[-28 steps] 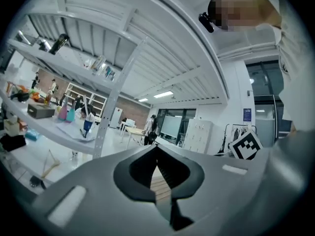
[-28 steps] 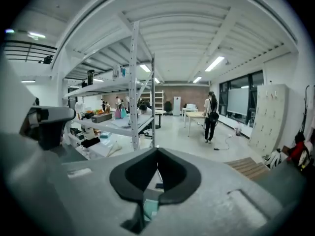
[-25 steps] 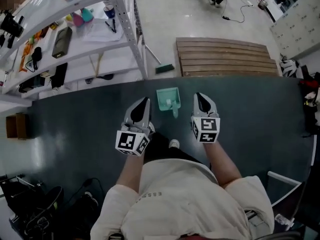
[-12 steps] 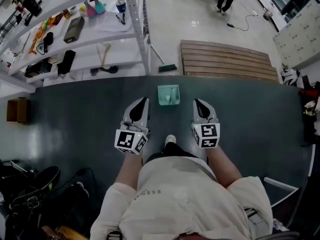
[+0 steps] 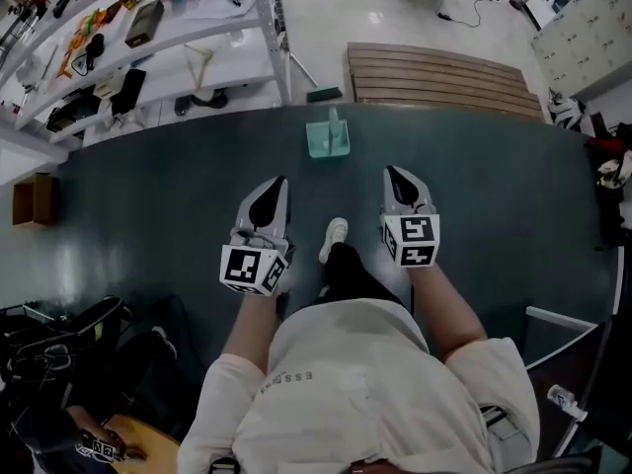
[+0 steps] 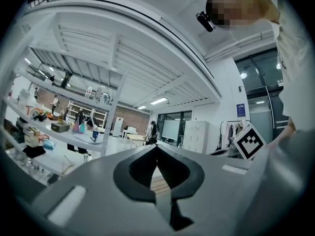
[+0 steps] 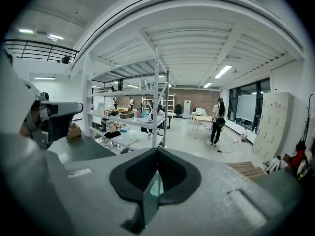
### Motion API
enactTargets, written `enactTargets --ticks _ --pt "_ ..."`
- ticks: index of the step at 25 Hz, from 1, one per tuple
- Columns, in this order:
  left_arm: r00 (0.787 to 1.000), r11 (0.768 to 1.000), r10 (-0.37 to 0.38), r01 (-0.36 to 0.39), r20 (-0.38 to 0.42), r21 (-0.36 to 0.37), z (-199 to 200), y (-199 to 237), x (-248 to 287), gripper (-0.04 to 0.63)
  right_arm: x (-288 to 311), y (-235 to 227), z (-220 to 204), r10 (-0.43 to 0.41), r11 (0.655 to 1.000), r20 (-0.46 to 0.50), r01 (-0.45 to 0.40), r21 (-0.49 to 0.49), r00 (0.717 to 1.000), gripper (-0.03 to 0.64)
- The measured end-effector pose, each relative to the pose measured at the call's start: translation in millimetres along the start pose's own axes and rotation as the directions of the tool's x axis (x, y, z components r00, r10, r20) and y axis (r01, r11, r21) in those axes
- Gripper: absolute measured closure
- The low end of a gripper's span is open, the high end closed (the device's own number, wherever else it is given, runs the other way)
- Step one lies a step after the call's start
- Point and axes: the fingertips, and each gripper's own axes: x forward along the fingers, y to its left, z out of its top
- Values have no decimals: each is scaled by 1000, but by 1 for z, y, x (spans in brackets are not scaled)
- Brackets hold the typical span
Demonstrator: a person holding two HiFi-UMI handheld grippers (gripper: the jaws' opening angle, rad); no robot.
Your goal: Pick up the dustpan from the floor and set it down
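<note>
A pale green dustpan (image 5: 328,138) lies on the dark floor mat (image 5: 158,215) ahead of me, near its far edge, handle pointing away. My left gripper (image 5: 276,183) and right gripper (image 5: 392,173) hover side by side nearer to me, well short of the dustpan, one to each side of its line. Both are shut with nothing between the jaws. In the left gripper view the left gripper (image 6: 156,145) points level at the room. A sliver of the dustpan (image 7: 156,188) shows behind the closed jaws of the right gripper (image 7: 157,149) in the right gripper view.
A white shelf rack (image 5: 148,47) with small items stands at the far left. A slatted wooden pallet (image 5: 444,72) and a green broom head (image 5: 321,94) lie just beyond the mat. A cardboard box (image 5: 32,200) sits left, black bags (image 5: 59,354) lower left. My shoe (image 5: 334,237) is between the grippers.
The whole view has shifted as I walk: the dustpan now lies farther up the head view from the grippers, and my shoe has stepped forward between them. Both grippers stayed shut.
</note>
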Motion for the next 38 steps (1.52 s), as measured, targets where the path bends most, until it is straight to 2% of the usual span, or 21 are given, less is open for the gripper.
enactTargets --ticks 6,11,15,22,33,38 --pt "1000 1000 -6 6 15 -5 0 -41 -66 586 -70 24 -22 2 1000 -3 -2 23 1000 626" --pt "998 999 -31 31 50 -13 4 -68 -101 586 -106 43 -32 33 995 23 -35 89 999 626" --pt "999 999 -29 30 22 -14 0 -75 -115 586 -125 54 -39 43 993 24 -46 113 999 626" --pt "1000 999 -28 28 1 -39 -9 -79 -120 586 -143 62 -38 63 994 46 -66 86 997 626" --pt "1000 1000 -12 12 7 -26 -6 -81 -124 586 -151 68 -33 84 994 63 -88 62 995 626" --pt "999 999 -32 32 -8 -14 -9 -90 -125 586 -157 67 -33 79 995 70 -83 59 994 626"
